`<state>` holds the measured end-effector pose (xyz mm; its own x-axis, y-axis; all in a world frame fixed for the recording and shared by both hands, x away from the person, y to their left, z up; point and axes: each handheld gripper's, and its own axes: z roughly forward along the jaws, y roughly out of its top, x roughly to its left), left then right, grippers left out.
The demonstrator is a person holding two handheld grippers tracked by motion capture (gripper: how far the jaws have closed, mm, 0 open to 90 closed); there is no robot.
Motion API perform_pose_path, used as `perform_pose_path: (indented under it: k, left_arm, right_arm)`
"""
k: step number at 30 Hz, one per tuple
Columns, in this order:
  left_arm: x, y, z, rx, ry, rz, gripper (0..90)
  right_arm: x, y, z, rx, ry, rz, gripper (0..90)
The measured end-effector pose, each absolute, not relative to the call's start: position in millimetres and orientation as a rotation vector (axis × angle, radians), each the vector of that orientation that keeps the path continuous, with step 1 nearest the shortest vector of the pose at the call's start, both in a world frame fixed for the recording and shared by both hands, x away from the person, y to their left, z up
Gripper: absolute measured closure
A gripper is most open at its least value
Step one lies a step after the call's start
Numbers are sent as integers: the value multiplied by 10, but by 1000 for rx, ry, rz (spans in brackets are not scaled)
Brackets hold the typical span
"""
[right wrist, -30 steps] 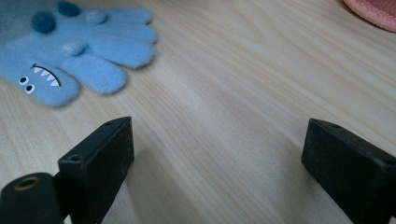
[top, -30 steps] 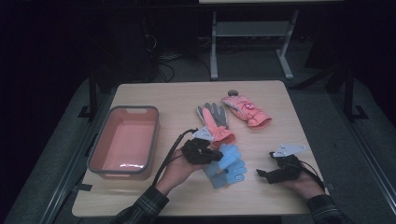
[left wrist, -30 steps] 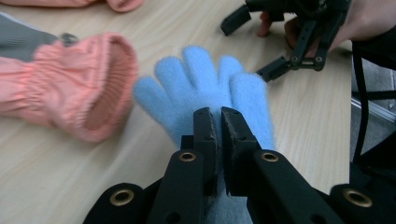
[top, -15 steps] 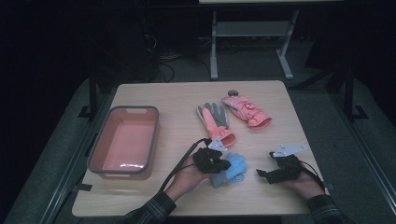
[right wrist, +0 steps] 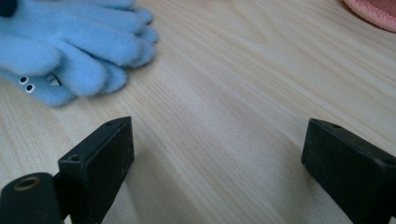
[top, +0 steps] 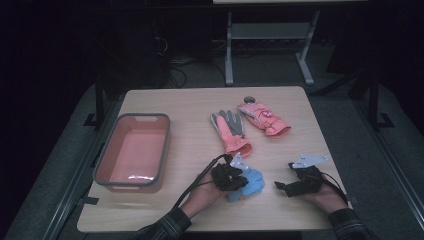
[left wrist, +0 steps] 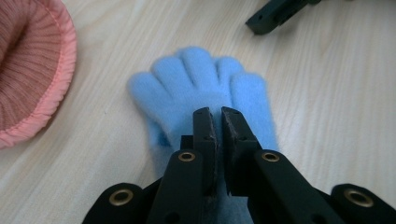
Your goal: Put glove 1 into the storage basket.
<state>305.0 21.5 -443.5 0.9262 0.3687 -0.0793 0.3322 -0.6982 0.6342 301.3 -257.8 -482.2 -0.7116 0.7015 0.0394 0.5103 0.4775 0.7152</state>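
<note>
Left gripper view: left tool [left wrist: 216, 122] pinching blue glove [left wrist: 201, 88], fingers pointing away; right tool [right wrist: 219, 154] spread.

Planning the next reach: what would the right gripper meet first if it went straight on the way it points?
Probably the blue glove. The right gripper, jaws open, points toward it across bare table; in its own view the glove sits off to the left, so it might slip past.

On the worktop [top: 190, 107], a tub [top: 132, 150] lies left; two gloves [top: 231, 131] behind a third glove [top: 250, 182], perhaps stacked.
</note>
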Motion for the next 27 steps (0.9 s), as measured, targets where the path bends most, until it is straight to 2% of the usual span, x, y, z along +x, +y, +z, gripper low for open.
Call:
perform_pose_path:
  k: [7, 9, 16, 18, 21, 27]
  left_arm:
    - [3039, 201, -4471, 2404, 497, 61, 818]
    - [3062, 232, -4436, 2382, 501, 36, 741]
    - [3105, 258, -4404, 2353, 522, -29, 346]
    - [3103, 232, -4444, 2384, 515, -1, 233]
    - [3091, 178, -4514, 2419, 508, 19, 151]
    - [3078, 133, -4595, 2444, 499, 42, 140]
  right_arm:
    - [3014, -2578, -4823, 1034, 2467, 1063, 86]
    - [3014, -2578, -4823, 1034, 2467, 1064, 86]
    - [3016, -2579, -4823, 1030, 2466, 1065, 86]
    - [3017, -2579, -4824, 1029, 2466, 1065, 86]
    - [3017, -2579, -4824, 1028, 2466, 1065, 86]
    - [3017, -2579, -4824, 1028, 2466, 1065, 86]
